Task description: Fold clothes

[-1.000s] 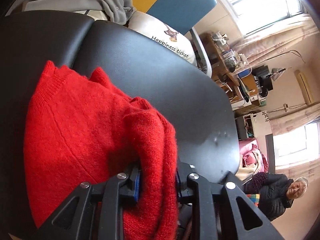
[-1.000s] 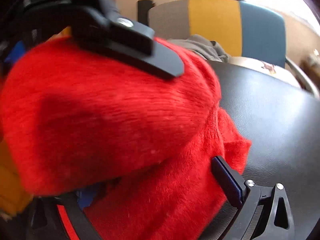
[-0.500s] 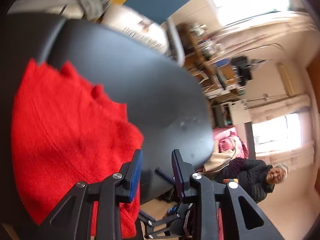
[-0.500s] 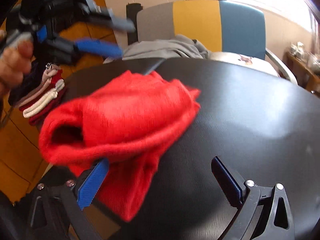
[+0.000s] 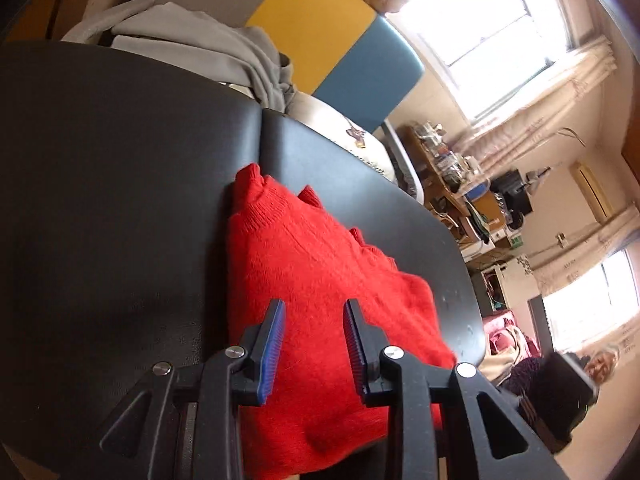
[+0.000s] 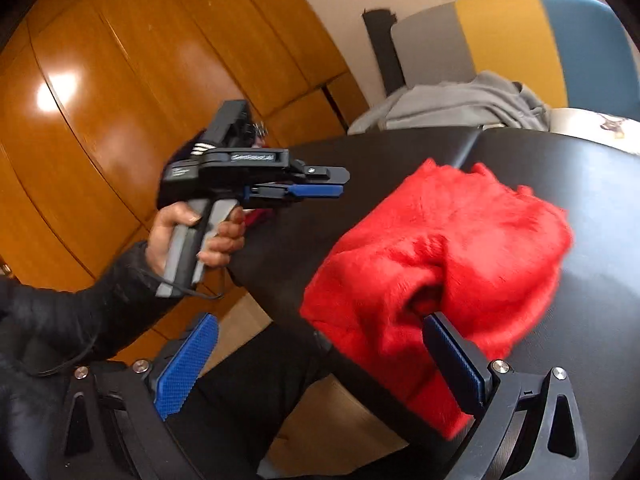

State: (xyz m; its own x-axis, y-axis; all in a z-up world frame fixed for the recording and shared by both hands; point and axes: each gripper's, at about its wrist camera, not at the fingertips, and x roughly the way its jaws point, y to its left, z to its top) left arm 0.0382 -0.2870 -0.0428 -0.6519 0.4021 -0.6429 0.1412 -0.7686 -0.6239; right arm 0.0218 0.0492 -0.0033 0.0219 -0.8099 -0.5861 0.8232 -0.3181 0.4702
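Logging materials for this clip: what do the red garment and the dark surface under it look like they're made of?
Red sweater: a fuzzy knit, probably wool or acrylic; fine ribbing shows at its far edge and loose fibres stand up along its outline. Black table: looks like leather-like vinyl or textured laminate, going by its faint pebbled grain, soft sheen and centre seam; which one is unclear.

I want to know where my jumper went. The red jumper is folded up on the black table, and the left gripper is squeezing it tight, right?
Not quite. The red jumper does lie folded on the black table, but the left gripper isn't squeezing it. The right wrist view shows it held in the air, apart from the jumper, with nothing between its fingers.
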